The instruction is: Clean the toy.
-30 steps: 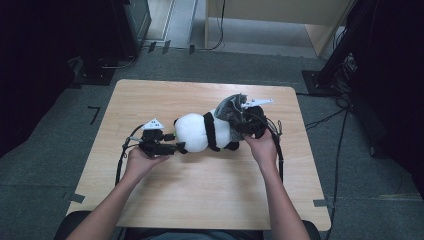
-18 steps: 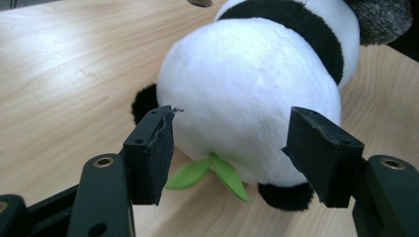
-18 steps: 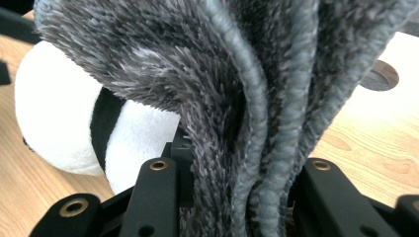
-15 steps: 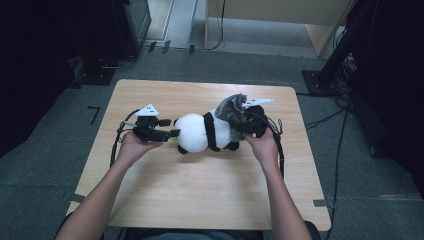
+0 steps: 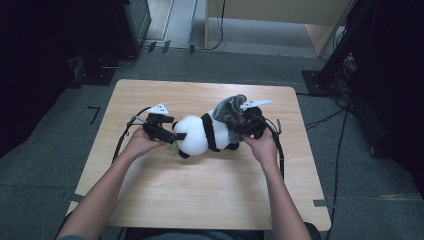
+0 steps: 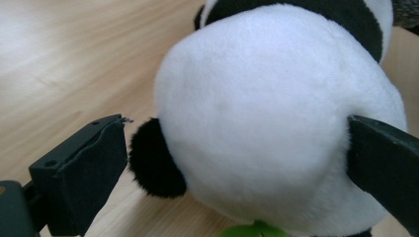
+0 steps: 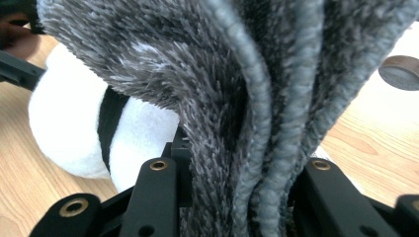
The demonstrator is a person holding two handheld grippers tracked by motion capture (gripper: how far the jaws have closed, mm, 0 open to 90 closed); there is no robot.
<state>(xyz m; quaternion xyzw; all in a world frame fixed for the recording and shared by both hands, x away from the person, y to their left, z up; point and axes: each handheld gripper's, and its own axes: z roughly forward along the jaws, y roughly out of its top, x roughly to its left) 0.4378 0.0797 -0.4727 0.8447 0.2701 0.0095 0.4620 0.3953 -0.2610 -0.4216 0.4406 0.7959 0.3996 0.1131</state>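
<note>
A black-and-white panda plush lies on its side on the wooden table. A grey furry cloth covers its head end. My left gripper is at the panda's rear. Its jaws have just been opening and stand wide, with the white rump between them. The left pad is clear of the plush, beside a black foot. A green bit peeks out under the rump. My right gripper is shut on the grey cloth, which bunches up between its jaws.
Cables loop from both grippers across the table. A dark round spot lies on the wood past the cloth. Grey carpet surrounds the table, with black stands and a cabinet behind.
My left gripper has shifted slightly toward the far side along the panda's rear, and its jaws now stand wider. The right hand, cloth and panda have stayed put.
</note>
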